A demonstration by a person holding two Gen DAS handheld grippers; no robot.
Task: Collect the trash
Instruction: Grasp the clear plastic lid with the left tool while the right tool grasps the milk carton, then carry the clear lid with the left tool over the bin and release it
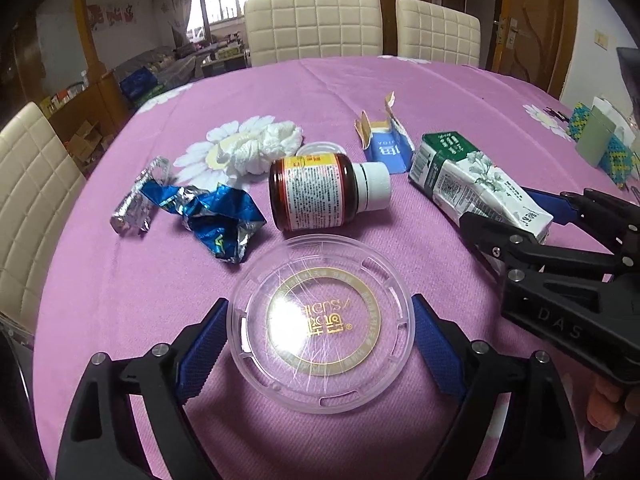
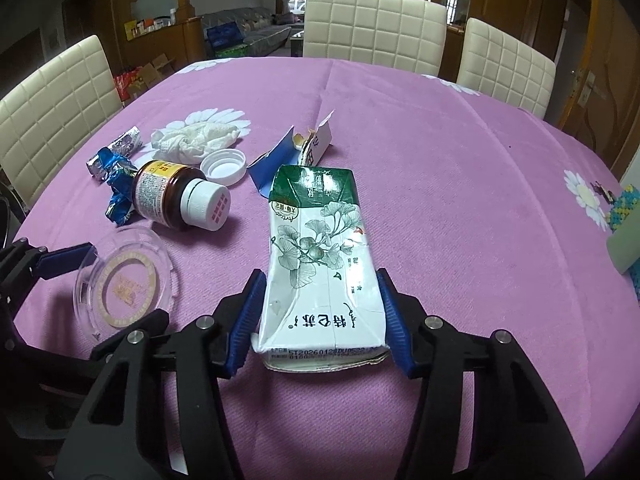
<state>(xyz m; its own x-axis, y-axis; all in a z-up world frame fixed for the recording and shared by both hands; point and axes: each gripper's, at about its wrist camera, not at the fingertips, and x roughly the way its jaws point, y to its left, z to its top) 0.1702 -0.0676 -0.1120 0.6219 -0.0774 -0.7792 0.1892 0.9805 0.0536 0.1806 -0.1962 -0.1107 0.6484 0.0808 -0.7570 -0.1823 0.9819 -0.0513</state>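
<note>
We read "DAS" on the body of the right gripper (image 1: 532, 216), seen in the left view at 3 o'clock. Our right gripper (image 2: 320, 320) pads press both sides of the one flattened milk carton (image 2: 320, 256), stamped "ST2026012…". Our left gripper (image 1: 320, 344) stands wide, pads just beside the single clear lid (image 1: 320, 324), contact unclear. At 12 o'clock lies one brown pill bottle (image 1: 316, 192). Only the right view shows its cap's red print and one white cap (image 2: 224, 166).
</note>
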